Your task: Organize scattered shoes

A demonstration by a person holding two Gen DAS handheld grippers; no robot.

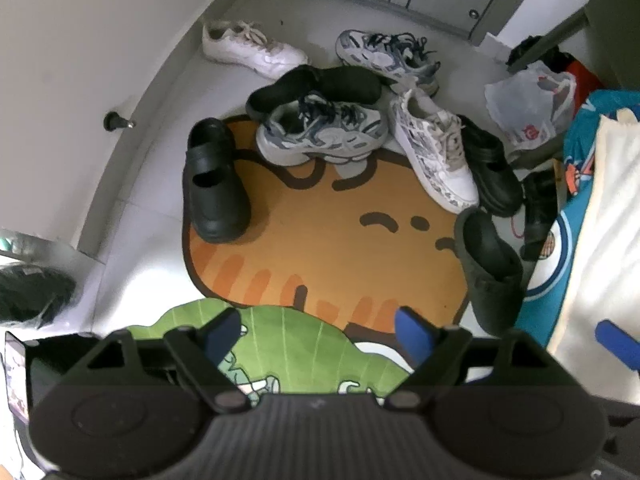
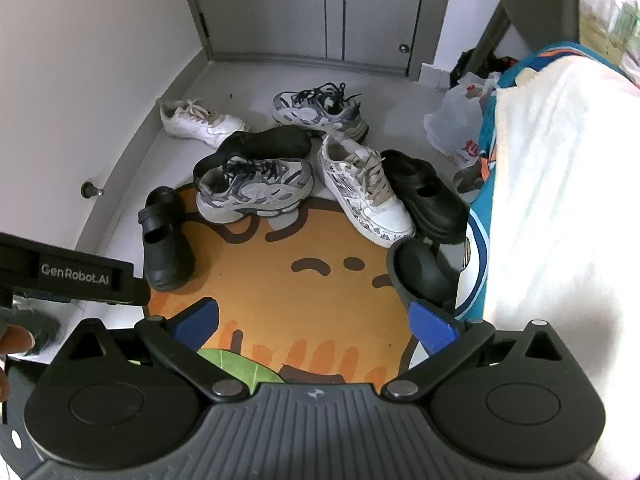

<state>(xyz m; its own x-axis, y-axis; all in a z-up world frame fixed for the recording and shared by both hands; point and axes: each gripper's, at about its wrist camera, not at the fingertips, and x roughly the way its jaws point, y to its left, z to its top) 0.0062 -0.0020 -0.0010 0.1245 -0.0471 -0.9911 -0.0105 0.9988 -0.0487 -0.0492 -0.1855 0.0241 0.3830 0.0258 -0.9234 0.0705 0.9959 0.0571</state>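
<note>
- Shoes are lying scattered across the orange cat mat [image 1: 340, 248] and the pale floor [image 1: 160, 92] beyond it, all ahead of both grippers
- A grey-and-blue sneaker [image 1: 320, 134] is sitting at the mat's far edge, at 12 o'clock from the left gripper [image 1: 320, 332], with a black slipper [image 1: 316, 86] leaning against its far side
- A black strap shoe [image 1: 214, 182] is standing at 11 o'clock from that gripper, well apart from it
- A patterned white sneaker [image 1: 434, 148] and a black clog [image 1: 490, 168] are lying side by side, touching, at 1 o'clock
- A dark slide [image 2: 424, 274] is resting just beyond the right gripper [image 2: 316, 320], near its right fingertip, at 1 o'clock
- A plain white sneaker [image 2: 200, 122] and a second grey-and-blue sneaker [image 2: 320, 110] are lying farthest off, near the grey cabinet [image 2: 320, 8]
- Both grippers are hovering over the mat with jaws spread wide, gripping nothing
- A plastic bag [image 2: 456, 128] is slumping at 2 o'clock
</note>
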